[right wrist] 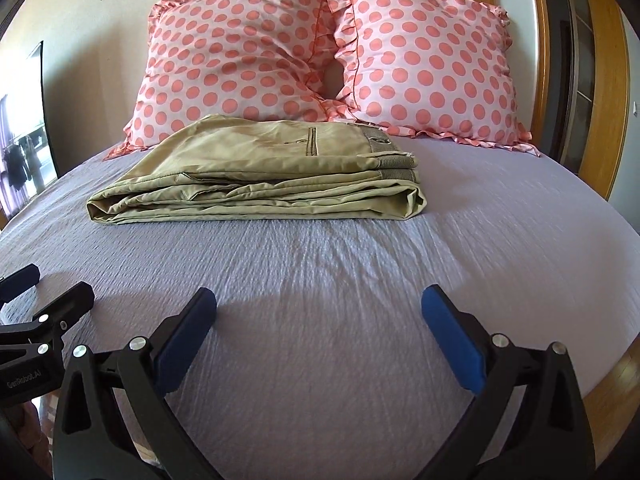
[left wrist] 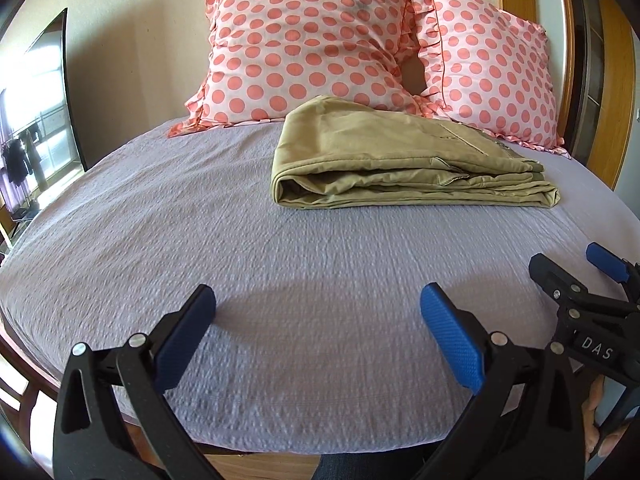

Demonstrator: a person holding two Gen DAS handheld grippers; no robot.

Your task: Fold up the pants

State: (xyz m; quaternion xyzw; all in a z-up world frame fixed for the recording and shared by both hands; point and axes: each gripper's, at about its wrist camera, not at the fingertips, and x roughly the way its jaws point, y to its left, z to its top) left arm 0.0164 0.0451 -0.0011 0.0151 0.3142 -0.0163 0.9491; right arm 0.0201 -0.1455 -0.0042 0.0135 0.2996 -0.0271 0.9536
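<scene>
Lavender bedsheet [right wrist: 360,264], khaki pants [right wrist: 256,176] folded in a layered stack, perhaps thirds, both grippers' fingers apart, empty

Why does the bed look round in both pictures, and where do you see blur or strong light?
Fisheye distortion bows the bed edge in both wrist views; in the left wrist view the window at left is overexposed and the near sheet looks smeared; in the right wrist view the pants stay fairly sharp.
</scene>
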